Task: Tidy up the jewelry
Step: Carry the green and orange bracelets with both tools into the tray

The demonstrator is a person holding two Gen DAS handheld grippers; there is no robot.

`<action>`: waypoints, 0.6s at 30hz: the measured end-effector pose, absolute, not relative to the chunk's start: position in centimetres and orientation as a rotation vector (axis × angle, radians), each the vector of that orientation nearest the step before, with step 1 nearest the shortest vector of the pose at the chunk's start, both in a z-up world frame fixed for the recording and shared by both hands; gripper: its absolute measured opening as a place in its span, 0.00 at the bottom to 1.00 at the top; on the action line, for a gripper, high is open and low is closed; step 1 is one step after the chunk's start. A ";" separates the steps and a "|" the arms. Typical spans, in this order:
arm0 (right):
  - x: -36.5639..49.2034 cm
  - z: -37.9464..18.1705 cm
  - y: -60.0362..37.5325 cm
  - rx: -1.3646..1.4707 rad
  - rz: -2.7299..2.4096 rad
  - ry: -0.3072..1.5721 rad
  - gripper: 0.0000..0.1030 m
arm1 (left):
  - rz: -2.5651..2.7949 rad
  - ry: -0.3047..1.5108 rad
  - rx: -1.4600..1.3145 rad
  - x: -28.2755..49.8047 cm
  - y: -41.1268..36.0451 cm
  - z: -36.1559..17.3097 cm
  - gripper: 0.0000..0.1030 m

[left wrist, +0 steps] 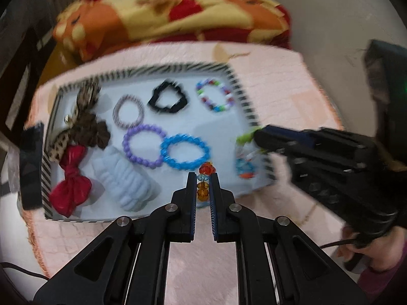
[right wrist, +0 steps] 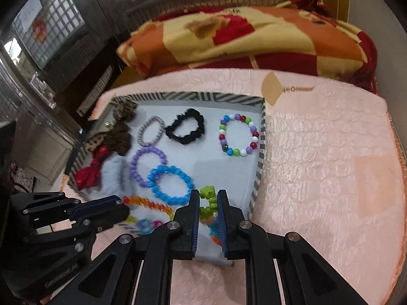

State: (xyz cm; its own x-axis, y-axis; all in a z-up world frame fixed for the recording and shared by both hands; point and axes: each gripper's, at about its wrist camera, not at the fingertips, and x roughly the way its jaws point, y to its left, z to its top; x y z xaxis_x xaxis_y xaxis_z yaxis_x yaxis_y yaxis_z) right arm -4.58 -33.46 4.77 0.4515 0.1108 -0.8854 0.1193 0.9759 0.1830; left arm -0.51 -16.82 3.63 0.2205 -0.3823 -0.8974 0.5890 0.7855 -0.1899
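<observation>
A white tray with a striped rim (left wrist: 244,96) (right wrist: 262,137) lies on a pink quilted cloth. It holds a blue bead bracelet (left wrist: 185,151) (right wrist: 170,185), a purple one (left wrist: 142,146) (right wrist: 147,165), a multicolour bead bracelet (left wrist: 215,97) (right wrist: 239,134), a black scrunchie (left wrist: 168,100) (right wrist: 185,127) and bows. My left gripper (left wrist: 202,178) (right wrist: 119,204) is shut on an orange and blue bead string (left wrist: 203,185) (right wrist: 150,206) over the tray's near edge. My right gripper (right wrist: 208,198) (left wrist: 257,134) is shut on a green coiled band (right wrist: 208,203) (left wrist: 245,137) at the tray's right side.
A red and orange blanket (left wrist: 178,15) (right wrist: 254,35) lies folded behind the tray. The pink cloth (right wrist: 330,165) spreads wide to the right. A thin gold chain (left wrist: 309,211) lies on the cloth near the tray. Dark furniture stands at the left.
</observation>
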 end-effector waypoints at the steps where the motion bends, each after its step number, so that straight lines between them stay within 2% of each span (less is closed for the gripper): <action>1: -4.1 4.5 -33.6 0.228 -0.006 1.112 0.13 | -0.656 1.185 0.207 0.1 -16.7 2.8 0.08; 7: -0.6 2.6 -34.7 0.188 -0.013 1.141 0.13 | -0.564 1.247 0.200 2.4 -15.4 -0.3 0.08; 18: 2.8 0.7 -35.3 0.239 0.055 1.150 0.13 | -0.529 1.267 0.200 3.3 -14.9 -1.1 0.08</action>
State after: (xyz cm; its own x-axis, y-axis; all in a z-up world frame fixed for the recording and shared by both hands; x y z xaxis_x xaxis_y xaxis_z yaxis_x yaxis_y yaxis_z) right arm 2.77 -35.33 0.68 0.4102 0.1651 -0.8969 0.0793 0.9733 0.2154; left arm 3.30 -14.92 -1.09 0.1989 -0.2675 -0.9428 0.4826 0.8641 -0.1434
